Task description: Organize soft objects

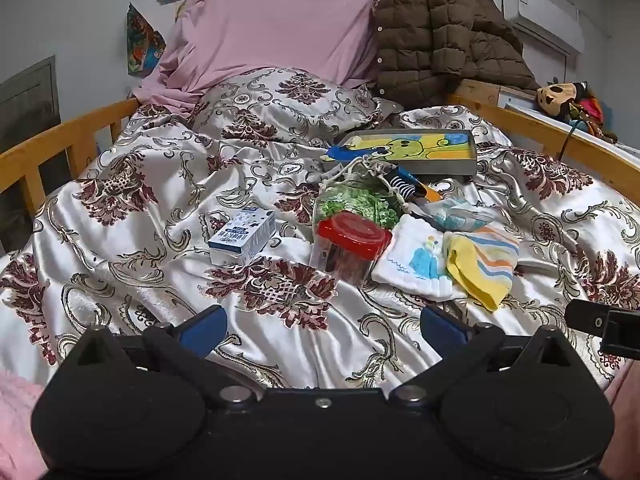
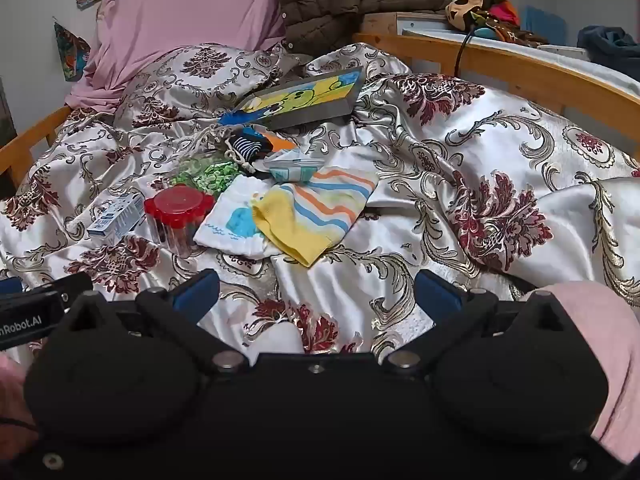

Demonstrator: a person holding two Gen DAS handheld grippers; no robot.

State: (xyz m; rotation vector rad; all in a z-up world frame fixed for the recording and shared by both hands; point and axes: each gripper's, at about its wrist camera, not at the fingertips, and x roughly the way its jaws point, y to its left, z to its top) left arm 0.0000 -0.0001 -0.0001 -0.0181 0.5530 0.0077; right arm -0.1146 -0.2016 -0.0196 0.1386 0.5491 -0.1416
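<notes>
A shiny quilt [image 2: 460, 152] covers the bed. In its middle lies a yellow sock [image 2: 316, 216], touching a white cloth [image 2: 232, 224]. Both look light and floppy; pinch a loose edge. Red-lidded jar [image 2: 178, 216] stands beside. Left gripper [image 1: 323, 326] and right gripper [image 2: 316, 294] gape wide, holding nothing.

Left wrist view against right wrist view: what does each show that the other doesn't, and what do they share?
Only the left wrist view shows the white air conditioner on the wall and the grey panel at far left. Only the right wrist view shows the dark blue bundle beyond the rail. Both share the red-lidded jar, milk carton, yellow striped sock, whale cloth and picture tray, with each open claw empty.
</notes>
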